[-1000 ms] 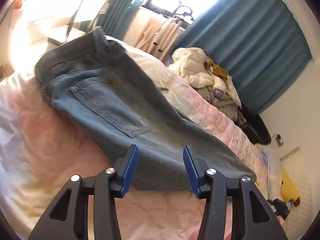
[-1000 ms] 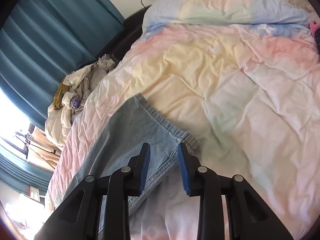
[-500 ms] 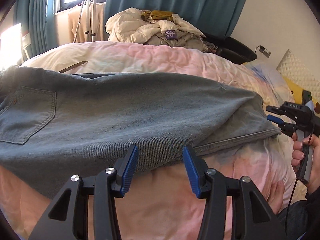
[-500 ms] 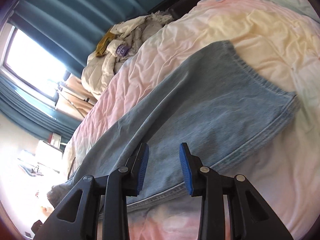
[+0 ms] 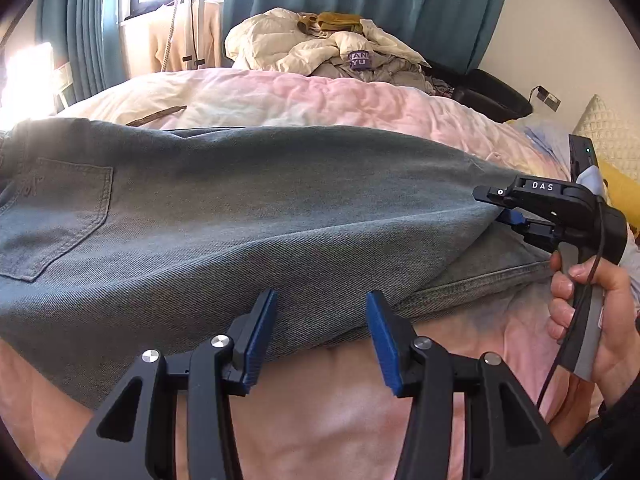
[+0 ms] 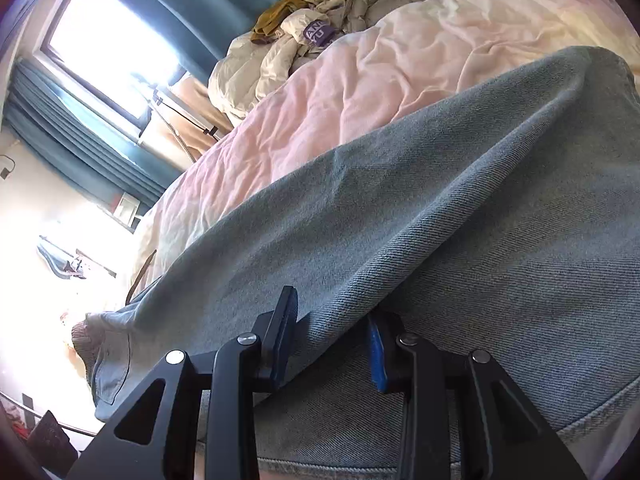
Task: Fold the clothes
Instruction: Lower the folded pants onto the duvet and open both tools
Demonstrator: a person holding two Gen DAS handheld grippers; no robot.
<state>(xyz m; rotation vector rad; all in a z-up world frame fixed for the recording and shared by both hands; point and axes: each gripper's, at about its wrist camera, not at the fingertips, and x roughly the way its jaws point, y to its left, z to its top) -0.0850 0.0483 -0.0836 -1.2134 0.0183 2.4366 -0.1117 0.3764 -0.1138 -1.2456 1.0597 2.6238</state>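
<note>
Light blue jeans [image 5: 280,208] lie flat across the pink quilt [image 5: 320,96], back pocket at the left and leg hems at the right. My left gripper [image 5: 322,320] stands open over the near edge of the jeans, the denim running under and between its blue pads without being pinched. My right gripper [image 5: 490,206], held by a person's hand [image 5: 580,300], straddles the edge of the upper trouser leg near the hem. In the right wrist view the right gripper [image 6: 332,340] has one finger above the denim fold [image 6: 400,240] and the other pad partly under it, with the jaws still apart.
A heap of cream and grey clothes [image 5: 332,52] sits beyond the bed's far side, before teal curtains [image 5: 360,0] and a bright window. A brown strap [image 5: 156,116] lies on the quilt behind the jeans. A yellow pillow [image 5: 620,188] and a black chair [image 5: 488,96] are at the right.
Both views swung round and dropped closer to the jeans. My right gripper slid in from the hem until the upper leg's edge sat between its jaws. Neither gripper's gap changed.
</note>
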